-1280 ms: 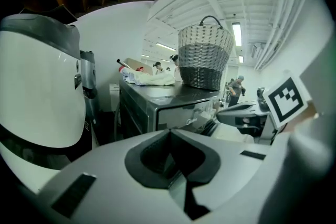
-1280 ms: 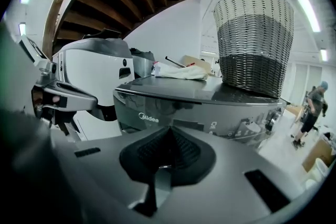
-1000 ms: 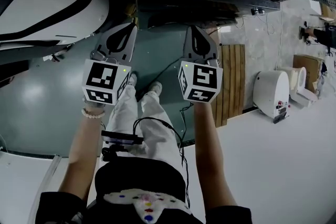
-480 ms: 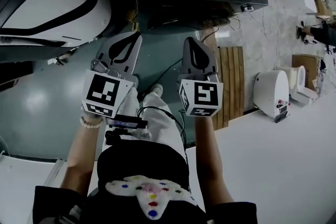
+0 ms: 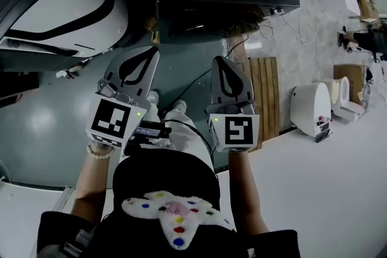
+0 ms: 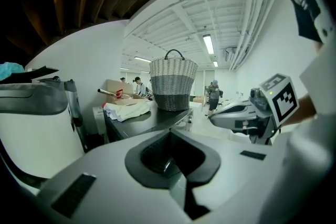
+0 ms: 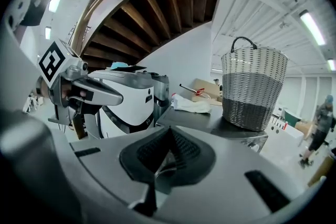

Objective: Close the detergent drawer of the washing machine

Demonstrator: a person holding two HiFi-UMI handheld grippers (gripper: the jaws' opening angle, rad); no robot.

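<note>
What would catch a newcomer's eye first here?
In both gripper views, a two-tone wicker basket stands upright on a dark counter. In the head view, the left gripper and right gripper are held side by side, fingers shut and empty. A big white machine fills that view's upper left.

No lettering, brand or number can be read on anything in view.
</note>
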